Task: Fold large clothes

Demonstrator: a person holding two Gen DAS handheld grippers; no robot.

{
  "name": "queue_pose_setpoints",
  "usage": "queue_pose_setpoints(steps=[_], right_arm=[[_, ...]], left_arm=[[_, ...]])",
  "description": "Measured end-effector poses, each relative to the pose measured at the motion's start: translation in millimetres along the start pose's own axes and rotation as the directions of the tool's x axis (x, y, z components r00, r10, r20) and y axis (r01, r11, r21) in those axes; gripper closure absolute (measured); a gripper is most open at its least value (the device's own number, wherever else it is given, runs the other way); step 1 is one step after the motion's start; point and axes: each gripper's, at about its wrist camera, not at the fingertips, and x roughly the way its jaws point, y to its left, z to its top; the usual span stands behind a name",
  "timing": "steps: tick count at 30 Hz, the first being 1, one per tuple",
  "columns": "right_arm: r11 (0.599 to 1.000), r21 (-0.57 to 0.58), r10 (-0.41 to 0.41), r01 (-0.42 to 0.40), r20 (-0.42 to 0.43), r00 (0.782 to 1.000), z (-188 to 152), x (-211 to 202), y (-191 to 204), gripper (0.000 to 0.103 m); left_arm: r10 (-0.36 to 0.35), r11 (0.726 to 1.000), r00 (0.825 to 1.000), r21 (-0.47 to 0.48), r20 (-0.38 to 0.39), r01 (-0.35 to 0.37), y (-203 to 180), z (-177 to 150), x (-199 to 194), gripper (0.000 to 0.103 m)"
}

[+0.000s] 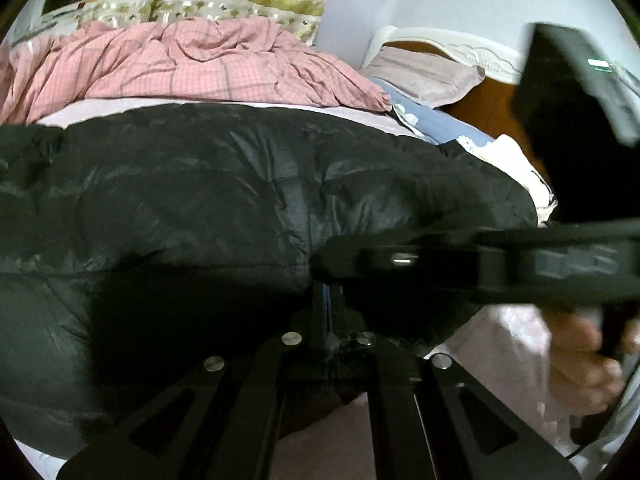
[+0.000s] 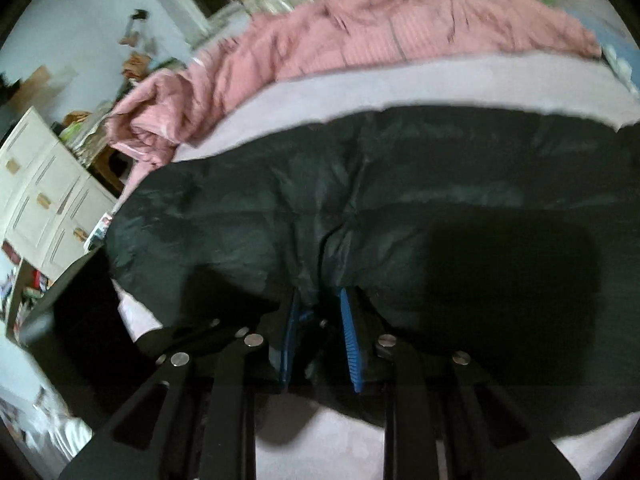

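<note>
The black padded coat [image 1: 224, 200] fills the middle of both views, lying spread across a pale pink sheet [image 2: 400, 80], its near hem at the bottom centre of each frame. The left gripper [image 1: 327, 312] has its jaws closed almost together on the hem, a few threads showing at the pinch. The right gripper [image 2: 320, 312] has its blue pads [image 2: 352, 344] a little apart, with a bunched fold of the coat between them; it looks like a bite on the fabric, though whether it is firm I cannot tell.

To fold well, both grips should probably take the full thickness of the hem, lift together and level, and carry the edge toward the far side so the slippery, puffy shell does not slide or balloon.

In the left view the other gripper crosses the right of the frame, blurred, with a hand [image 1: 580, 364] at the lower right. Beyond the coat lies a rumpled pink checked quilt [image 1: 192, 64], a pillow [image 1: 424, 74] and white headboard [image 1: 464, 50] at the upper right. The right view shows white drawers [image 2: 44, 200] at the left.
</note>
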Motion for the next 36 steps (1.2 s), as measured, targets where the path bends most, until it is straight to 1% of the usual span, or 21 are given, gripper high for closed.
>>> queue_pose_setpoints(steps=[2,3,4,6,7,8,9,11,14,16,18,22,23,24,25,28,30,32,33,35,36], right_arm=[[1.000,0.029,-0.007,0.009,-0.039,0.999,11.2,13.4,-5.0,0.085],[0.999,0.036,-0.027,0.029,-0.052,0.998,19.1,19.1,-5.3,0.086],[0.998,0.039,-0.049,0.052,-0.062,0.997,24.8,24.4,-5.4,0.090],[0.989,0.033,-0.141,0.144,-0.062,0.988,39.9,36.1,-2.5,0.101],[0.985,0.016,-0.171,0.172,-0.054,0.984,46.1,41.3,-1.0,0.103],[0.981,0.002,-0.195,0.195,-0.056,0.979,53.2,48.9,-1.1,0.103],[0.979,0.012,-0.200,0.201,-0.065,0.978,58.7,54.6,-4.3,0.103],[0.979,0.060,-0.188,0.193,-0.083,0.979,72.7,66.5,-11.9,0.103],[0.980,0.084,-0.174,0.181,-0.089,0.981,89.3,80.1,-13.7,0.103],[0.975,0.098,-0.191,0.200,-0.089,0.977,101.7,88.5,-16.0,0.103],[0.968,0.077,-0.228,0.238,-0.111,0.967,115.9,101.3,-15.5,0.103],[0.961,0.032,-0.267,0.276,-0.170,0.949,134.3,128.5,-17.7,0.103],[0.959,0.021,-0.276,0.283,-0.173,0.946,135.3,129.7,-16.3,0.103],[0.956,0.007,-0.287,0.292,-0.165,0.944,136.0,127.1,-13.0,0.103],[0.955,0.002,-0.292,0.295,-0.139,0.946,135.1,118.6,-10.0,0.103],[0.964,0.020,-0.265,0.265,-0.009,0.964,123.4,67.4,-5.3,0.103],[0.975,0.011,-0.220,0.220,0.088,0.971,105.5,25.4,-1.4,0.103],[0.981,-0.014,-0.190,0.195,0.166,0.968,80.1,-13.3,3.9,0.100],[0.983,-0.021,-0.175,0.183,0.199,0.964,65.9,-31.0,5.1,0.095],[0.988,-0.003,-0.150,0.156,0.252,0.956,35.6,-62.7,1.5,0.078],[0.989,0.019,-0.146,0.146,0.271,0.952,23.5,-73.1,-3.1,0.056]], left_arm=[[-0.002,1.000,1.000,-0.018,-0.008,0.002,2.5,-0.4,1.5,0.100],[-0.004,1.000,1.000,-0.028,-0.010,0.004,3.4,-0.2,2.3,0.100],[-0.010,0.999,1.000,-0.040,-0.013,0.009,5.0,-0.1,2.9,0.100],[-0.023,0.998,1.000,-0.062,-0.018,0.021,9.0,0.0,3.9,0.100],[-0.029,0.997,0.999,-0.069,-0.021,0.028,10.3,0.4,4.7,0.100],[-0.036,0.996,0.999,-0.077,-0.022,0.034,12.2,0.3,5.3,0.100],[-0.045,0.995,0.999,-0.091,-0.024,0.042,14.7,0.2,5.8,0.100],[-0.048,0.993,0.999,-0.107,-0.023,0.045,17.3,0.1,6.3,0.100],[-0.038,0.993,0.999,-0.111,-0.021,0.036,17.2,-0.6,6.1,0.100],[-0.040,0.992,0.999,-0.117,-0.022,0.037,18.0,-0.6,6.2,0.100],[-0.039,0.992,0.999,-0.120,-0.021,0.037,17.8,-0.5,6.1,0.100],[-0.032,0.993,0.999,-0.111,-0.019,0.029,15.3,-1.7,5.9,0.100],[-0.033,0.994,0.999,-0.109,-0.017,0.031,15.3,-2.4,6.1,0.100],[-0.039,0.993,0.999,-0.111,-0.019,0.037,16.1,-3.4,6.6,0.100],[-0.044,0.993,0.999,-0.115,-0.021,0.041,17.0,-3.6,7.0,0.100],[-0.027,0.995,1.000,-0.100,-0.017,0.025,13.3,-3.9,5.1,0.100],[-0.010,0.996,1.000,-0.086,-0.014,0.009,10.0,-2.8,4.9,0.100],[-0.004,0.997,1.000,-0.081,-0.012,0.003,8.4,-3.4,3.7,0.100],[-0.004,0.997,1.000,-0.080,-0.011,0.003,8.3,-3.6,3.5,0.100],[-0.003,0.997,1.000,-0.079,-0.009,0.003,8.5,-4.1,2.9,0.100],[-0.001,0.997,1.000,-0.078,-0.009,0.000,7.6,-3.5,3.2,0.100]])
